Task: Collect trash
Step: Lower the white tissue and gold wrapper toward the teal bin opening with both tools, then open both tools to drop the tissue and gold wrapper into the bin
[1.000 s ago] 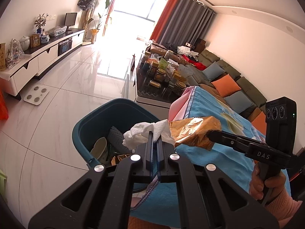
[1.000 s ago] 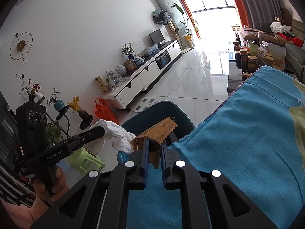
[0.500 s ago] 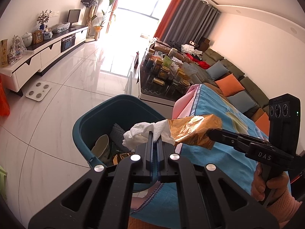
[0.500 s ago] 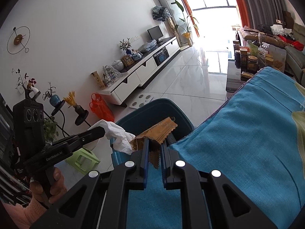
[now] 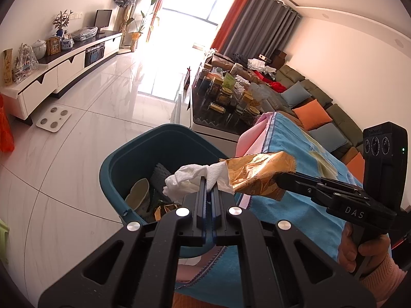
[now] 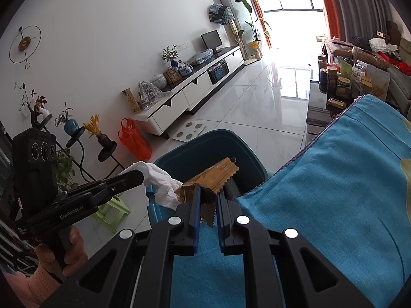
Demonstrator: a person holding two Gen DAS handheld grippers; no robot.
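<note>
- Left gripper [image 5: 208, 191]: jaws pinched tight on a crumpled white tissue [image 5: 191, 179]; the tissue sticks out past the tips, over the near rim of the teal trash bin [image 5: 115, 169].
- Right gripper [image 6: 207, 196]: jaws narrow, clamped on a gold snack wrapper [image 6: 214, 177]; wrapper's serrated edge hangs down btwn the fingers, the rest fans out above the bin opening.
- In the left wrist view the right gripper comes in from the right side w/ the wrapper; wrapper & tissue overlap there, prob. touching, can't confirm through the fisheye.
- Bin stands on the white tile floor [image 5: 64, 166], just beside the desk edge; desk is covered w/ a blue cloth [image 6: 346, 179].
- Inside the bin: a pale bowl-like piece [image 5: 140, 192], smth dark & ribbed, another gold scrap near the front wall.
- A hand in a pink sleeve [image 5: 364, 254] grips the right tool's handle.
- Far side: low table crowded w/ jars [image 5: 226, 95], sofa w/ orange & blue cushions, white TV cabinet at far left.
</note>
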